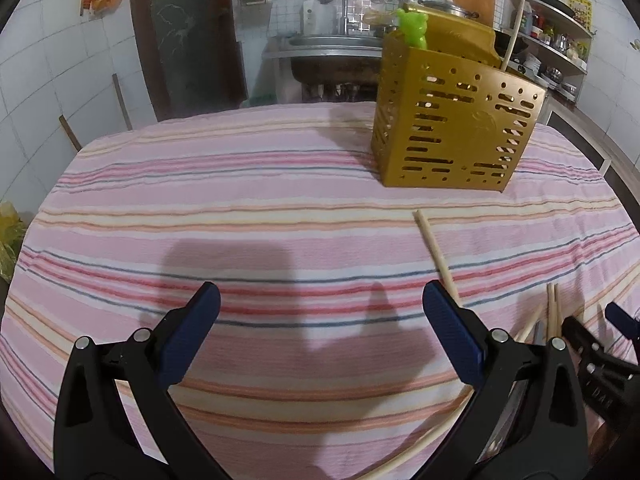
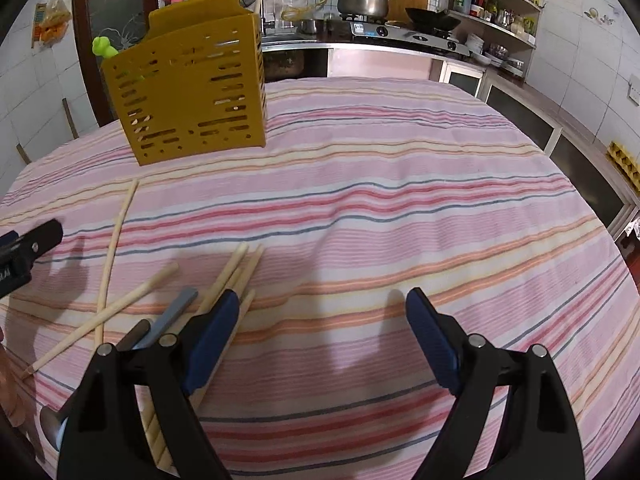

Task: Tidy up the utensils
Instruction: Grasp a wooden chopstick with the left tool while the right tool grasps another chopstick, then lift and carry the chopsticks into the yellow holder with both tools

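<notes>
The job looks barely begun. The yellow holder point(image 2: 192, 88) stands upright toward the far side of the counter point(image 2: 400, 184), which is covered with a striped cloth, and it already has a little in it: a green bear-shaped handle point(image 1: 414, 26) pokes up from one corner and a single pale stick point(image 1: 512, 36) leans out of the back. Everything else lies loose on the cloth, well apart from the holder. One long chopstick point(image 2: 116, 248) lies by itself, pointing roughly toward the holder; another chopstick point(image 2: 108, 314) crosses it at a slant; a small bundle of chopsticks point(image 2: 240, 268) lies beside a flat grey handle point(image 2: 176, 308) and a dark handle point(image 2: 134, 334), and the bowl of a spoon point(image 2: 50, 426) shows at the lower left edge, partly hidden. The left hand-held gripper point(image 1: 320, 300) has its jaws spread wide with nothing between them, over bare cloth just left of the lone chopstick. The right hand-held gripper point(image 2: 322, 304) is likewise released and empty; its left finger sits over the bundle of chopsticks without clamping any, though whether it touches them I cannot tell. So, by my reading, two items are stowed at most, and the whole scatter of chopsticks and cutlery is yet to be picked up and stood in the holder. The next grab most likely comes from that pile, which is tangled enough that one piece may drag its neighbours.
</notes>
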